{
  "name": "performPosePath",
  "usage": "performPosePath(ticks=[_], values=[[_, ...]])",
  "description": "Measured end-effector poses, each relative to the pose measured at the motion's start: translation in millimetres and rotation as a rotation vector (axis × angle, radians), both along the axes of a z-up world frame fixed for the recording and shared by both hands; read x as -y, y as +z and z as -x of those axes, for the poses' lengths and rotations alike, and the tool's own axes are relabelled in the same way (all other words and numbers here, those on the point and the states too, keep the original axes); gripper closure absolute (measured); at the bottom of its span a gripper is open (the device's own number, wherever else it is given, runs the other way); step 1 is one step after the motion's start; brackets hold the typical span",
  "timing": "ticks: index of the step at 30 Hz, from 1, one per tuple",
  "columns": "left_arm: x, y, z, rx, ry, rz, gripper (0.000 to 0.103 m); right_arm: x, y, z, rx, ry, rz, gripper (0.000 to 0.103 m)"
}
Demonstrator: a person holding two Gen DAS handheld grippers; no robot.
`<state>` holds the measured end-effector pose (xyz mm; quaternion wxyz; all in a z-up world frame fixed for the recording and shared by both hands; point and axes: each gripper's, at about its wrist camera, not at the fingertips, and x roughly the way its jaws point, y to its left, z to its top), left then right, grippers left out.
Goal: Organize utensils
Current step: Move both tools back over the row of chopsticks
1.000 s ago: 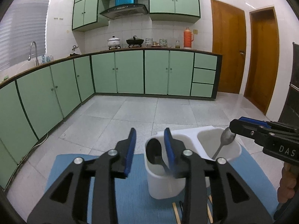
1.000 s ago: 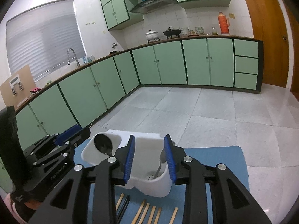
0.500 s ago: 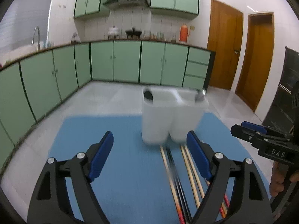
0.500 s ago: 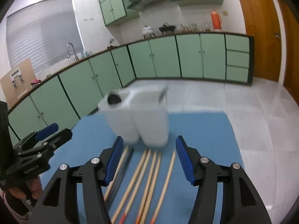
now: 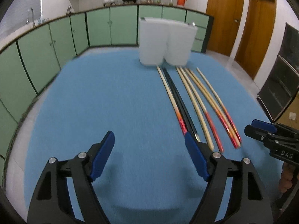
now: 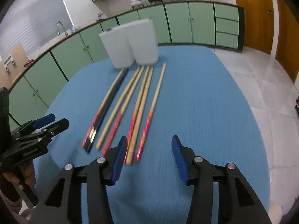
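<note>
A white two-compartment utensil holder [image 5: 166,43] [image 6: 132,44] stands upright at the far end of a blue mat [image 5: 115,102] [image 6: 196,102]. Several chopsticks [image 5: 198,102] [image 6: 136,100], wooden with red ends plus a black pair, lie side by side in front of it. My left gripper [image 5: 149,149] is open and empty, low over the mat, left of the chopsticks' near ends. My right gripper [image 6: 149,153] is open and empty, its left finger by the chopsticks' near ends. What is inside the holder is hidden.
The mat covers a table whose edges drop to a tiled floor [image 6: 261,71]. Green kitchen cabinets [image 5: 46,43] run along the far side and left. Wooden doors [image 5: 257,26] and a dark cabinet [image 5: 280,85] stand at the right.
Both grippers have pulled back from the holder, dropped low over the mat and opened wide. The chopsticks now lie in full view.
</note>
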<state>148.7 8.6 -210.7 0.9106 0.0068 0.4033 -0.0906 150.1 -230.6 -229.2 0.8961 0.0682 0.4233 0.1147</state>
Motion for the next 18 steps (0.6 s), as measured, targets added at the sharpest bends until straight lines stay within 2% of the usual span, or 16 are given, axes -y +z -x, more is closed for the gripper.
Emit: performPosePath(ticks=[3, 8, 13, 18], values=[[4.3, -10.2, 6.3, -0.036, -0.022, -0.021, 0.029, 0.1, -7.0, 7.7, -0.022, 0.007, 0.012, 0.061], [9.1, -23.3, 12.3, -0.075, -0.023, -0.043, 0.03, -4.5, -9.1, 14.4, -0.008, 0.019, 0.045, 0.062], [11.3, -25.3, 12.4, -0.074, -0.013, -0.052, 0.031, -15.6, -10.6, 14.2, 0.009, 0.033, 0.085, 0.063], [15.4, -24.0, 11.1, -0.074, -0.008, -0.054, 0.031, -23.9, -12.4, 13.2, 0.049, 0.038, 0.166, 0.073]])
